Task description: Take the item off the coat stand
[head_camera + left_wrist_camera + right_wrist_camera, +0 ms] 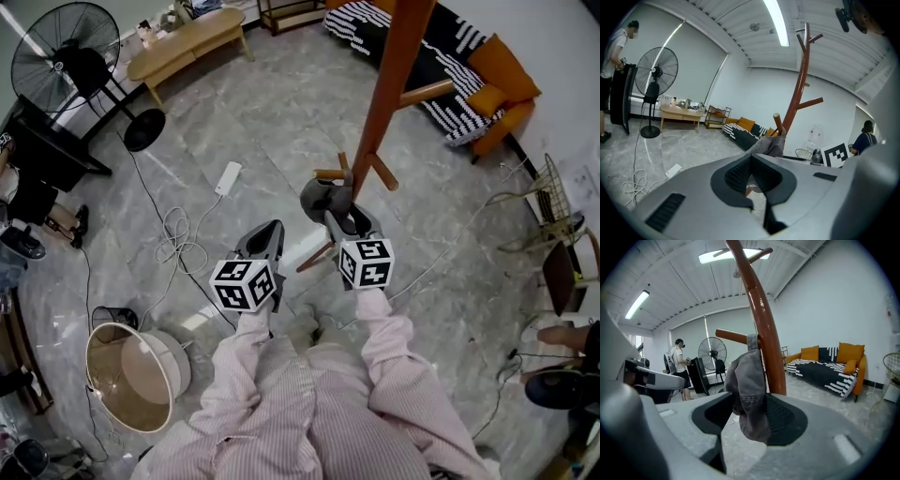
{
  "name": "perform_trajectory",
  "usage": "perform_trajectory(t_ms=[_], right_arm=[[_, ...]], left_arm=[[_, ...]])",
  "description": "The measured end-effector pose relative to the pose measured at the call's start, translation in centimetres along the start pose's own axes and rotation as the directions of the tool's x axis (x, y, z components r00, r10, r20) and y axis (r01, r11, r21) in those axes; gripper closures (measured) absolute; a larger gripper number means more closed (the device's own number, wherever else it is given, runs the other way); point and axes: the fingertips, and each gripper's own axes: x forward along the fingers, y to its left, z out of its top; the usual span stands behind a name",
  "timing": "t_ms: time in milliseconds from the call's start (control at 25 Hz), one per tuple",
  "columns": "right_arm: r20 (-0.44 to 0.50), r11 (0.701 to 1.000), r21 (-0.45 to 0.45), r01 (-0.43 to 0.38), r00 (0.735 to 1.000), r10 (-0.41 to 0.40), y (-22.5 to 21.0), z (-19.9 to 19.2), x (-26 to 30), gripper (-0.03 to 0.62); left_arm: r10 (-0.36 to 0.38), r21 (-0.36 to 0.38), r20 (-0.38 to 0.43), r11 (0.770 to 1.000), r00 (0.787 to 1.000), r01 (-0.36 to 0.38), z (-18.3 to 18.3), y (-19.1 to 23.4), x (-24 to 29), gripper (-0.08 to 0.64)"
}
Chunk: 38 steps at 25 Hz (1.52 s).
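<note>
1. Right gripper (749, 414) is clamped on the grey cap (746, 392). Its own view shows the bunched fabric filling the gap between the two dark pads, with each pad against a side of it.
2. The grey cap hangs on a short lower peg (735, 337) of the brown coat stand (761, 329), close against the pole. Its upper edge sits over the peg and its lower part droops down past the jaws.
3. Left gripper (751, 177) holds nothing. Its pads are drawn together with no object between them, and in the head view it hangs low and to the left, well apart from the stand.
4. Judged from this, the grasp is made but the removal is not yet done, since the cap sits on its peg.
5. The next move likely calls for lifting the cap up and outward along the peg, away from the pole, so the fabric slides off the tip and does not drag against it.
6. The grip should stay firm through that lift, because soft cloth can slip from the pads. A pull straight down or sideways could catch the cap on the peg and tug the stand.
</note>
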Motion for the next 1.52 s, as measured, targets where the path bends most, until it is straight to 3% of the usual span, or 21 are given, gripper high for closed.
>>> perform_trajectory(t_ms=[240,360,520,640,960,1520], right_arm=[[0.010,0.998,0.008,0.058,0.998,-0.058,-0.6,-0.4,0.8,0.395],[0.014,0.997,0.009,0.075,0.997,-0.076,-0.9,-0.4,0.9,0.430],[0.020,0.995,-0.017,0.103,0.995,-0.102,-1.2,0.0,0.8,0.540],[0.026,0.994,-0.025,0.102,0.994,-0.102,-0.9,0.2,0.7,0.558],[0.066,0.994,-0.045,0.100,0.993,-0.096,0.1,1.0,-0.2,0.566],[0.126,0.992,-0.124,0.031,0.992,-0.015,2.7,4.9,-1.7,0.567]], left_arm=[[-0.009,-0.003,-0.018,1.000,1.000,0.009,-0.7,0.8,0.9,0.558],[-0.014,-0.003,-0.022,1.000,1.000,0.014,-0.8,0.8,1.3,0.558],[-0.017,-0.004,-0.029,1.000,0.999,0.017,-0.5,0.9,1.5,0.558],[-0.017,-0.004,-0.026,1.000,1.000,0.017,-0.2,1.1,1.4,0.558],[-0.015,0.006,0.005,1.000,1.000,0.015,0.9,1.4,0.3,0.558],[0.002,0.026,0.086,1.000,0.996,-0.004,3.8,1.2,-1.7,0.558]])
